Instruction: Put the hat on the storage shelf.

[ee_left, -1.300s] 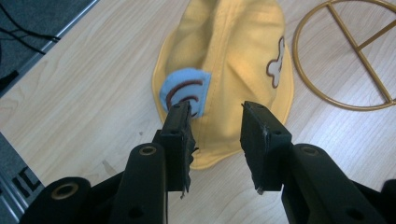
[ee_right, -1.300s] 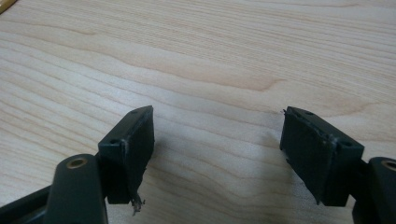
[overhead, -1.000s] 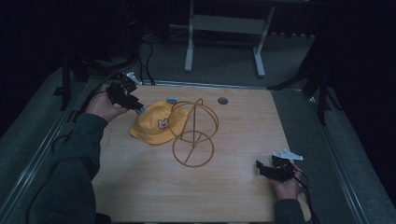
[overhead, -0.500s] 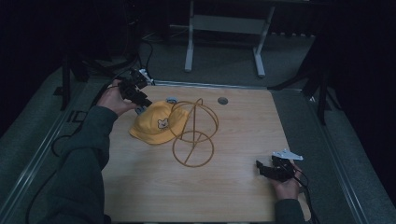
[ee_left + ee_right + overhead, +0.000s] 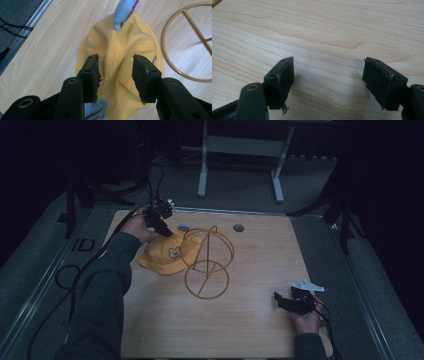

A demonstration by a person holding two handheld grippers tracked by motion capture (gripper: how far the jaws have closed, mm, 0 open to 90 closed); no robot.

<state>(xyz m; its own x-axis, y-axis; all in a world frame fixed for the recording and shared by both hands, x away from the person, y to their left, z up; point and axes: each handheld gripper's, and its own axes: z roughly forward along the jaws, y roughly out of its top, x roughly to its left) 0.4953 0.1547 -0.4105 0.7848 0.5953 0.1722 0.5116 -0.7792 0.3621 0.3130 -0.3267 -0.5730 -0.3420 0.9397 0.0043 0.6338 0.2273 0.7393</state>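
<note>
We see the left gripper [image 5: 165,231] parted over the back of the yellow cap [image 5: 167,255] — holding nothing. The cap lies left of centre, against the wire stand [image 5: 207,265]. The right gripper [image 5: 281,301] rests wide open near the table's [image 5: 260,255] right edge, bare wood around it. The room beyond is dark.

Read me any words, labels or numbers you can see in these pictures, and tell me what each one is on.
"ID": pale letters on the dark grey floor mat left of the wooden table.
The small animal-face patch on the yellow fabric cap is a picture; any lettering there is too small to read.
Nothing legible on the gold wire stand or on either gripper.
</note>
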